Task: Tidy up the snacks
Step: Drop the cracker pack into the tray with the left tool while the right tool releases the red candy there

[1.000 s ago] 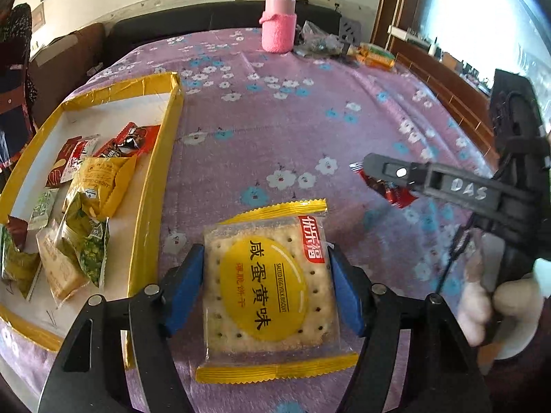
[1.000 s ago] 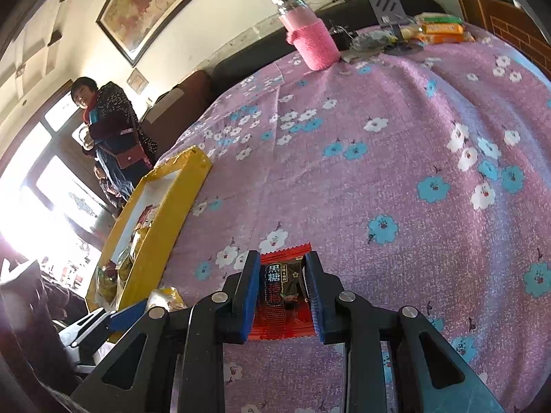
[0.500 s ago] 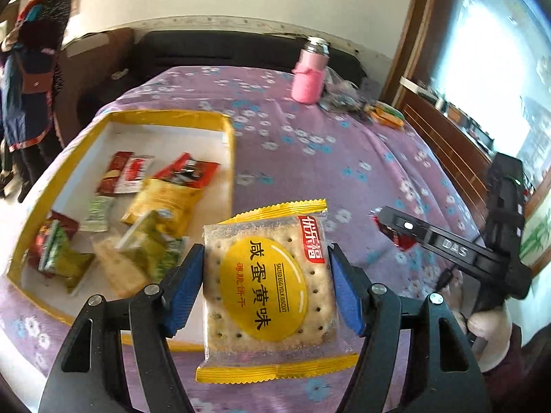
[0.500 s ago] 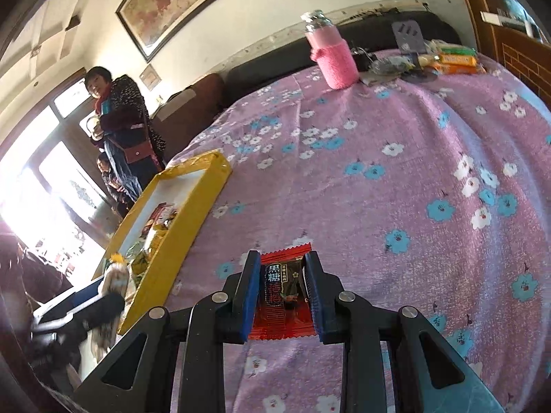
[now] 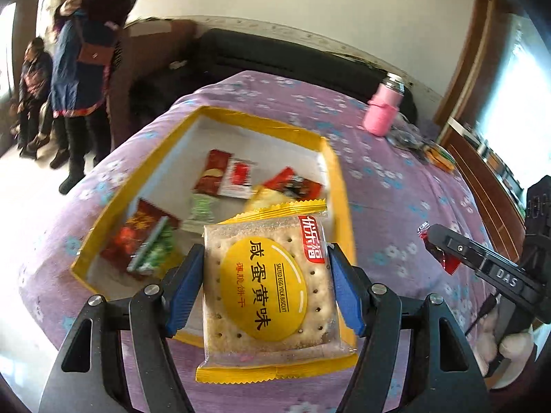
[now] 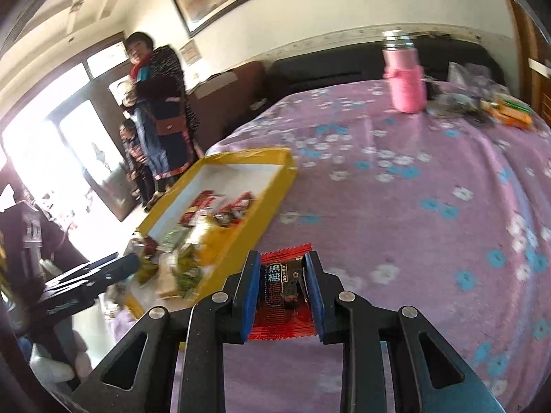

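My left gripper is shut on a square biscuit packet with a yellow round label, held in the air over the near right corner of the yellow tray. The tray holds several snack packets. My right gripper is shut on a small red candy packet, held above the flowered purple cloth just right of the tray. In the left wrist view the right gripper appears at the right with the red candy packet in it. The left gripper's fingers show at the left of the right wrist view.
A pink bottle stands at the far side of the table, with a pile of small packets beside it. Two people stand beyond the tray's far left side, on the floor. A dark sofa runs behind the table.
Both grippers have lifted and swung left toward the tray, each still gripping its packet. The biscuit packet now hangs over the tray's corner instead of the cloth.
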`<state>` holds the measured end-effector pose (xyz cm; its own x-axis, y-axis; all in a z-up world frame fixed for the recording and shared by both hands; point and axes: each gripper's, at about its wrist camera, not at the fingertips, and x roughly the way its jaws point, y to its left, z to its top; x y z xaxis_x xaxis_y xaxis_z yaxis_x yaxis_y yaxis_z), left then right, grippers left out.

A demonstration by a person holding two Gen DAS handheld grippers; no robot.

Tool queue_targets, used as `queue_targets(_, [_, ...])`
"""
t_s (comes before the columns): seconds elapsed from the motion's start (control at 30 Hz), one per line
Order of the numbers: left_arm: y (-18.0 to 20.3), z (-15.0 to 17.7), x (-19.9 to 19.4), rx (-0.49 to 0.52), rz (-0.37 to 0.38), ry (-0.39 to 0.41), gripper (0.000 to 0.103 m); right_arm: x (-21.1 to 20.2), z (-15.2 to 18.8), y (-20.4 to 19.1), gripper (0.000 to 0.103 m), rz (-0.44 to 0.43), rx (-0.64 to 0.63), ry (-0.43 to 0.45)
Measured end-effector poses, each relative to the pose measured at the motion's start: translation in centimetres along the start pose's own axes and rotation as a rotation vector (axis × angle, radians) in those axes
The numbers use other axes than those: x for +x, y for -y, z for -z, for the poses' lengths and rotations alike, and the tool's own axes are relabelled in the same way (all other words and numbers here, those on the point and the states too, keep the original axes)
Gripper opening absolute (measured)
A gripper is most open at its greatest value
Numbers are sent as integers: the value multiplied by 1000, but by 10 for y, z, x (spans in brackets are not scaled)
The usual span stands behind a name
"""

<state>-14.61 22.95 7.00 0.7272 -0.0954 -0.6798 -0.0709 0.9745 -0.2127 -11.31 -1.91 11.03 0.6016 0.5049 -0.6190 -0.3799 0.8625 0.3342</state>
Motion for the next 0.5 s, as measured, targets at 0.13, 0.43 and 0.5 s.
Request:
queue_targets(0.13, [-15,1,2,-26,-11,-6,69,20,-8,-33,26,-55,-44,-39])
queue_targets(0.43, [-39,-15,20,-61,-26,-17,69,75,-10,-94,26,-95,-146,-123])
queue_targets(0.5, [-41,-29,20,-51,-40,3,69,87,-15,-98,26,-90,-145,-132])
